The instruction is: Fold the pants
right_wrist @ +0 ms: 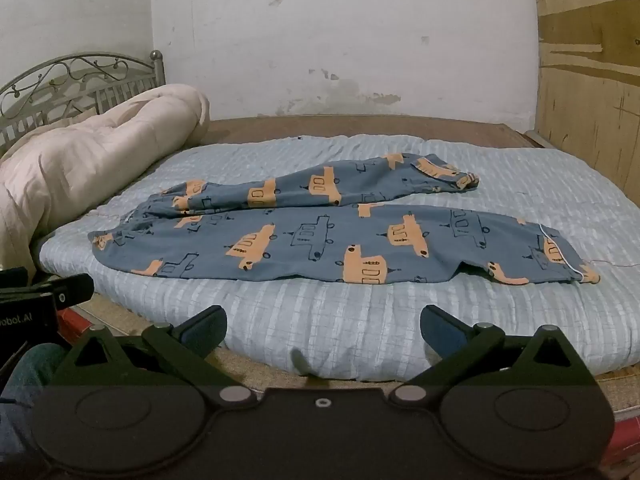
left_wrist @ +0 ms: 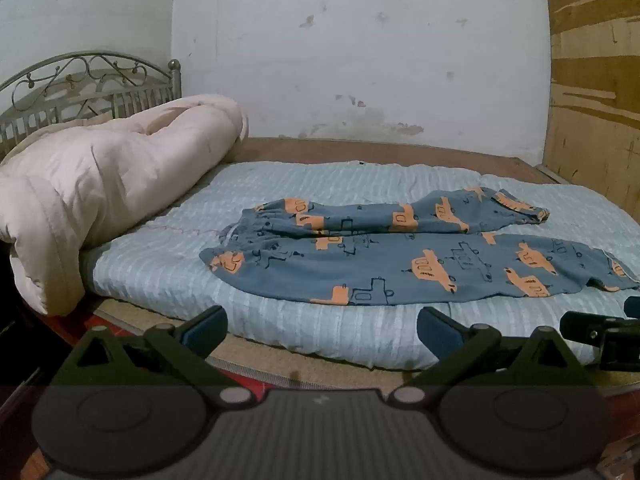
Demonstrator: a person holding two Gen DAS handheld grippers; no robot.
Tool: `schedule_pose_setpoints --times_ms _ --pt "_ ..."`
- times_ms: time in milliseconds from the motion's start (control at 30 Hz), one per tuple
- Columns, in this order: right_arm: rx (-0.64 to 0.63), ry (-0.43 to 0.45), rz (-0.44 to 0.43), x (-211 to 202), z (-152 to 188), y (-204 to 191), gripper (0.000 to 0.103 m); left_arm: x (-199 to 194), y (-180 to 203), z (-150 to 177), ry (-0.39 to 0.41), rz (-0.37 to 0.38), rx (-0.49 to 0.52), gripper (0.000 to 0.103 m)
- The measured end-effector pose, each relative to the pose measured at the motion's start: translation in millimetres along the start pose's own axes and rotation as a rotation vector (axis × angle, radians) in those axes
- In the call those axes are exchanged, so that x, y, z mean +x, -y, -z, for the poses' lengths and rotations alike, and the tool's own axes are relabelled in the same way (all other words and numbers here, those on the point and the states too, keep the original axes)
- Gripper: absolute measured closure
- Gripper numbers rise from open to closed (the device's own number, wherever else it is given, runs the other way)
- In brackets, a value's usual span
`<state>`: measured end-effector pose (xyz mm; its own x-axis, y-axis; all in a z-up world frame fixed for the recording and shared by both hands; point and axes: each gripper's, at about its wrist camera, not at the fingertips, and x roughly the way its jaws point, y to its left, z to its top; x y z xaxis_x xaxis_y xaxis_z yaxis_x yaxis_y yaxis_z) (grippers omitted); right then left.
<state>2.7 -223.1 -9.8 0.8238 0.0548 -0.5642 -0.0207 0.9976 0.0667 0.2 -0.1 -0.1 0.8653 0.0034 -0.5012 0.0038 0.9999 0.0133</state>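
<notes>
Blue pants (left_wrist: 400,256) with orange vehicle prints lie spread on the light blue bedspread (left_wrist: 168,264), waistband to the left, both legs running right, the far leg a little crumpled. They also show in the right wrist view (right_wrist: 320,240). My left gripper (left_wrist: 322,328) is open and empty, held short of the bed's near edge, in front of the pants. My right gripper (right_wrist: 324,326) is open and empty, also short of the near edge. The right gripper's side shows at the left wrist view's right edge (left_wrist: 600,332).
A rolled pale pink duvet (left_wrist: 100,184) lies at the bed's left end against a metal headboard (left_wrist: 80,84). A white wall (left_wrist: 360,60) stands behind the bed and a plywood panel (left_wrist: 596,100) at the right. The bedspread (right_wrist: 520,184) covers the mattress.
</notes>
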Motion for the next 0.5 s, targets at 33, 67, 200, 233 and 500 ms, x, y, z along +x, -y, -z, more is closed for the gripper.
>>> schedule_pose_setpoints --times_ms 33,67,200,233,500 --pt "-0.001 0.000 0.000 0.0 0.0 0.0 0.001 0.2 0.0 0.0 0.000 -0.001 0.000 0.001" --pt "-0.001 0.002 0.001 -0.1 0.0 0.0 0.001 0.3 -0.2 -0.1 0.001 0.000 0.000 0.001" --pt "-0.001 0.003 0.000 -0.2 -0.1 0.1 0.001 1.5 0.1 -0.3 0.001 -0.001 0.004 0.001" --pt "0.000 0.003 0.000 -0.1 0.0 0.1 0.001 1.9 -0.1 -0.5 0.001 -0.001 0.003 0.001" --pt "0.001 0.003 -0.001 -0.1 0.0 0.1 0.001 0.9 0.1 0.6 0.003 -0.004 0.005 0.001"
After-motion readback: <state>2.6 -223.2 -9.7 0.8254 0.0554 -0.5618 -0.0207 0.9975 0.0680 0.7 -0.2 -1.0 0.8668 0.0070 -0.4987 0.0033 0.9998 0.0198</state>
